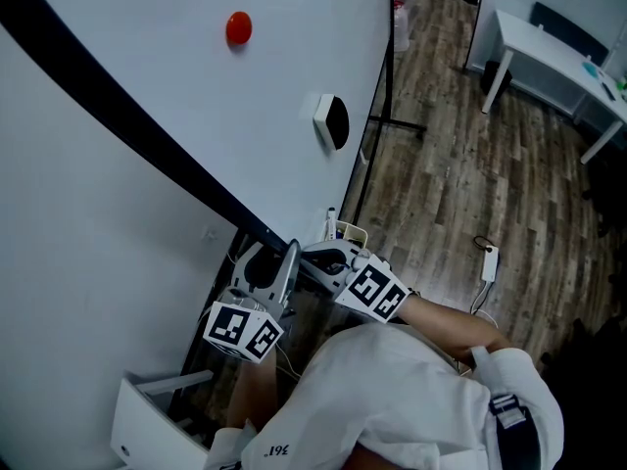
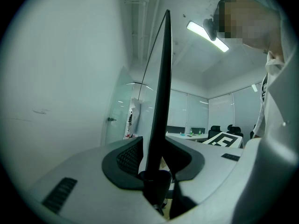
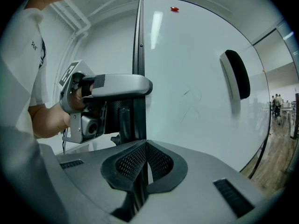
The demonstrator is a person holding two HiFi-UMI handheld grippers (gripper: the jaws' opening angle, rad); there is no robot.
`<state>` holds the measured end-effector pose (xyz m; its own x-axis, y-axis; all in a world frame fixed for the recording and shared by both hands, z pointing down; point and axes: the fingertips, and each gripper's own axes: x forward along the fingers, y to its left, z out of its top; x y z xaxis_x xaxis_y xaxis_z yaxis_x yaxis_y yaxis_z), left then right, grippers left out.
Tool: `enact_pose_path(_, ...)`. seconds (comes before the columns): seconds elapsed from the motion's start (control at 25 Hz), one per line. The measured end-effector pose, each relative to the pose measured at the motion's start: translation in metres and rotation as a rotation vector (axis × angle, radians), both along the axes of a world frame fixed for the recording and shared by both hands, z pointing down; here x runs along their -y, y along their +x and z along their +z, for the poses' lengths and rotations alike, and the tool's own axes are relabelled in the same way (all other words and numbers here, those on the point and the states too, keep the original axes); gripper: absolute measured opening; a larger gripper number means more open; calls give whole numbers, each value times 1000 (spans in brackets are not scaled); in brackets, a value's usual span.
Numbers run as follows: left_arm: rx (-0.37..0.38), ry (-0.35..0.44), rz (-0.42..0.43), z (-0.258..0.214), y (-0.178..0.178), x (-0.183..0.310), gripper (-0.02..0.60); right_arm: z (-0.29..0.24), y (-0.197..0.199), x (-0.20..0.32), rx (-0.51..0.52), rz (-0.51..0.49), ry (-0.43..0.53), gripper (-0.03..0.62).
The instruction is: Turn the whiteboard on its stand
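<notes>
Pads [image 2: 127, 158] of our left gripper [image 2: 158, 161] sit on either side of the dark frame [image 2: 163, 78] of the whiteboard [image 1: 147, 86]. The jaws stand partly apart and are clamped on that edge, which rises straight up between them. Our right gripper [image 3: 145, 155] has its jaws drawn almost together on the same frame, the thin edge pinched between its textured pads [image 3: 131, 161]. From the right gripper view we see the left gripper holding the frame further along.

In the head view both grippers meet at the whiteboard's lower edge, close beside each other, with their marker cubes toward us. The whiteboard lies steeply tilted, its frame running as a dark diagonal band from upper left down to the grippers. On its white face a red magnet [image 1: 238, 27] sits well away from the grippers. An eraser [image 1: 331, 121] clings nearer the right edge, between magnet and grippers.

Past that right edge the stand [image 1: 400, 122] shows as a dark post with a foot on the wood floor [image 1: 460, 194]. A white table [image 1: 549, 57] stands well beyond the whiteboard. Our white sleeve [image 1: 411, 390] lies below the grippers.
</notes>
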<state>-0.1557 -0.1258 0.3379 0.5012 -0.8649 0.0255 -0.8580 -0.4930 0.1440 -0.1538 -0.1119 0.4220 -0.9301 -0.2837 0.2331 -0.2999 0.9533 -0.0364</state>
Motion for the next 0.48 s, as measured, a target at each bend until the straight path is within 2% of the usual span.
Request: enact_pose_path(0.48, -14, 12, 3, 6, -2, 5, 130, 6, -2, 5, -11, 18, 16, 28)
